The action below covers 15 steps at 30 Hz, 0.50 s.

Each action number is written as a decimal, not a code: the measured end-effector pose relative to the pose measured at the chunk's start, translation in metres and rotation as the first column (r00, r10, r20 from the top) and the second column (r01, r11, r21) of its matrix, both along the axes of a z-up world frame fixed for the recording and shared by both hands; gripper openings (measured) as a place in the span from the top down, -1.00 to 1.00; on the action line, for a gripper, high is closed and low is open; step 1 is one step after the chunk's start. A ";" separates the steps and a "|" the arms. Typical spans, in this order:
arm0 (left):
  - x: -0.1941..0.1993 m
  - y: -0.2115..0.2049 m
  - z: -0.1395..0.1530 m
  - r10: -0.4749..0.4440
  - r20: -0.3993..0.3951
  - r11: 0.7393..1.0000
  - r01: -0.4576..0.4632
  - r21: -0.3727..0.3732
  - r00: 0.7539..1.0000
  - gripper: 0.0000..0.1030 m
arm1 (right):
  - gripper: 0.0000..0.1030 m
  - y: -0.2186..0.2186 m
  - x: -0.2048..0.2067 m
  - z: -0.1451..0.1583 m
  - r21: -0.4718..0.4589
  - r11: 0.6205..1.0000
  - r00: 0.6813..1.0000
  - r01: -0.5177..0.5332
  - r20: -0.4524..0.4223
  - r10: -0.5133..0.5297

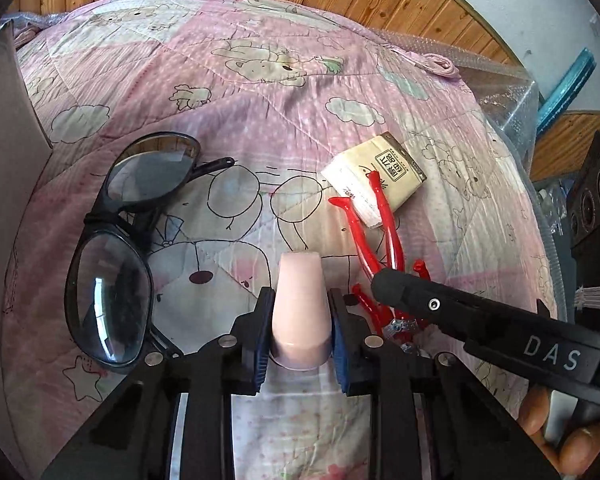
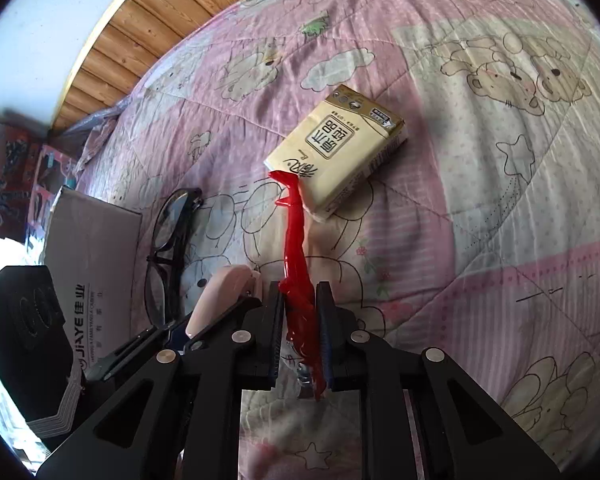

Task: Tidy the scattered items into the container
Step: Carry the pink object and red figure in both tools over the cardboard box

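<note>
My left gripper (image 1: 300, 320) is shut on a pale pink cone-shaped object (image 1: 300, 304), held just above the quilt. The same pink object (image 2: 224, 292) shows left of my right gripper (image 2: 300, 320), which is shut on a red clip-like tool (image 2: 298, 276); its long red arms (image 1: 380, 216) reach toward a yellow tissue pack (image 2: 336, 152). In the left wrist view the right gripper's finger (image 1: 400, 288) rests over the red tool, with the tissue pack (image 1: 380, 176) beyond. Black glasses (image 1: 116, 248) lie at the left, near a cardboard box (image 2: 96, 264).
A pink cartoon-print quilt (image 1: 260, 80) covers the bed. The box wall (image 1: 8, 128) stands at the left edge. Wooden panelling (image 2: 148, 12) lines the far wall. Bubble wrap (image 1: 496, 84) and dark equipment (image 1: 596, 192) sit at the right. A person's fingers (image 1: 540, 420) hold the right gripper.
</note>
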<state>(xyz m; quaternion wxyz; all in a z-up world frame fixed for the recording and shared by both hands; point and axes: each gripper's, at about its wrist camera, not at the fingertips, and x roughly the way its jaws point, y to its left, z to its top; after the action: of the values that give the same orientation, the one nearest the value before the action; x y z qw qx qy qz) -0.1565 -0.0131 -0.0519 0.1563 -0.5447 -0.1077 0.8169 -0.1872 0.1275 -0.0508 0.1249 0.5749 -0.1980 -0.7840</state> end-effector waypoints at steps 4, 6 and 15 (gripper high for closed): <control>-0.005 0.001 -0.005 -0.006 0.007 1.000 0.006 0.003 1.000 0.44 | 0.53 -0.003 -0.005 -0.009 0.045 0.999 1.000 0.003 0.009 -0.003; -0.006 0.008 -0.003 -0.042 -0.023 0.998 0.042 -0.037 0.999 0.44 | 0.52 0.000 -0.009 -0.015 0.032 0.999 1.000 0.012 0.019 -0.012; 0.001 0.008 0.004 -0.094 -0.057 0.991 0.088 -0.104 0.994 0.48 | 0.70 0.010 0.003 -0.001 0.004 0.999 0.999 0.039 -0.027 -0.039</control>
<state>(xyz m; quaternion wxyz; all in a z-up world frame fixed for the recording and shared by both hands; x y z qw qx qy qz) -0.1552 -0.0050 -0.0477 0.1690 -0.5306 -0.0362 0.8298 -0.1843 0.1377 -0.0516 0.1109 0.5605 -0.2056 -0.7945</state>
